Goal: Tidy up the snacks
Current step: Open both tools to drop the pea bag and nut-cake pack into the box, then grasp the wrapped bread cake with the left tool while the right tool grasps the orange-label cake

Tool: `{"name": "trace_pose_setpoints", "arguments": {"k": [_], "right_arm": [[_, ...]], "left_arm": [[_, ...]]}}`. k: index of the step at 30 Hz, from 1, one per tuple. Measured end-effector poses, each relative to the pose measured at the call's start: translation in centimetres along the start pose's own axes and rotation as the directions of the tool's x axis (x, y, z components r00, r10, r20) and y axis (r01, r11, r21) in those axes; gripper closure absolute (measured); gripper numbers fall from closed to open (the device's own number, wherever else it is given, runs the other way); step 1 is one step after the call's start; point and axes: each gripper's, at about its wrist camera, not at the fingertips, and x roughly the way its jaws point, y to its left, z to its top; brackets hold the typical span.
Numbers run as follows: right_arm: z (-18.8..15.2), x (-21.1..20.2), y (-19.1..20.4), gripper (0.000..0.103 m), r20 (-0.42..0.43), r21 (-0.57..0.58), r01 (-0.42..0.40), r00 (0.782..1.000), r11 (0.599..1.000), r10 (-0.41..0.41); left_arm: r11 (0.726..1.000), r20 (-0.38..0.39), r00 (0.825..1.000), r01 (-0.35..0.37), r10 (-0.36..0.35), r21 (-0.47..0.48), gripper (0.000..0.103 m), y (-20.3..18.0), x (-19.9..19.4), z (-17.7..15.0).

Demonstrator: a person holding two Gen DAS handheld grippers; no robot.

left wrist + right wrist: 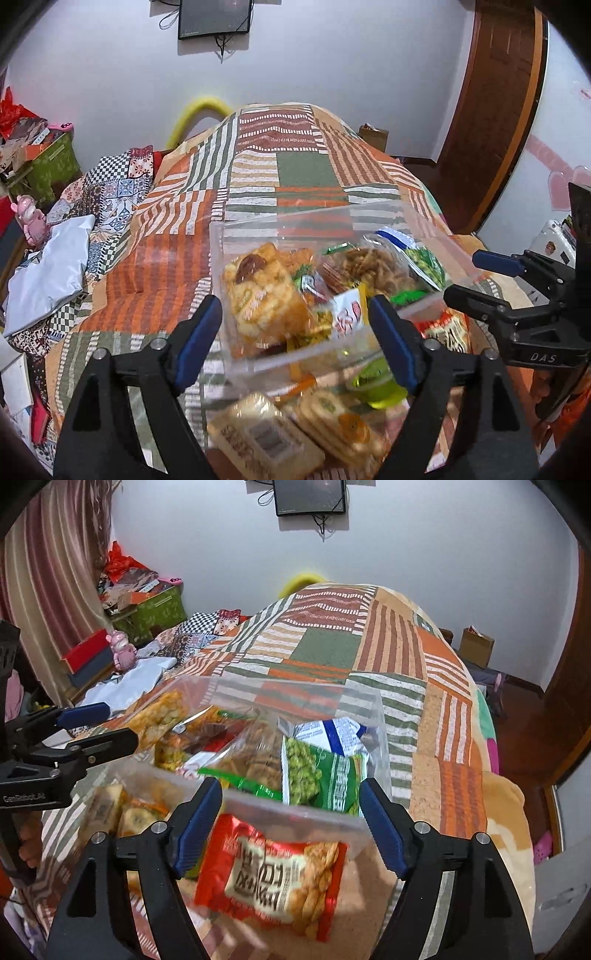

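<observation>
A clear plastic box sits on the patchwork bedspread and holds several snack packs, among them a rice-crisp pack and a green pea pack. My left gripper is open, its blue fingers astride the box's near left corner. My right gripper is open in front of the box's near wall; a red peanut pack lies between and below its fingers. Cracker packs and a green jelly cup lie loose before the box.
The bedspread stretches far beyond the box. A white bag and a pink toy lie at its left edge. Boxes of clutter stand by the wall. A wooden door is at the right.
</observation>
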Motion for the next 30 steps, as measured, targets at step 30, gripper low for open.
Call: {"name": "trace_pose_setpoints", "arguments": {"k": [30], "right_arm": [[-4.2, 0.4, 8.1, 0.029, -0.109, -0.024, -0.193, 0.976, 0.981, 0.189]], "left_arm": [[0.998, -0.151, 0.988, -0.031, 0.023, -0.053, 0.018, 4.0, -0.5, -9.2]]}}
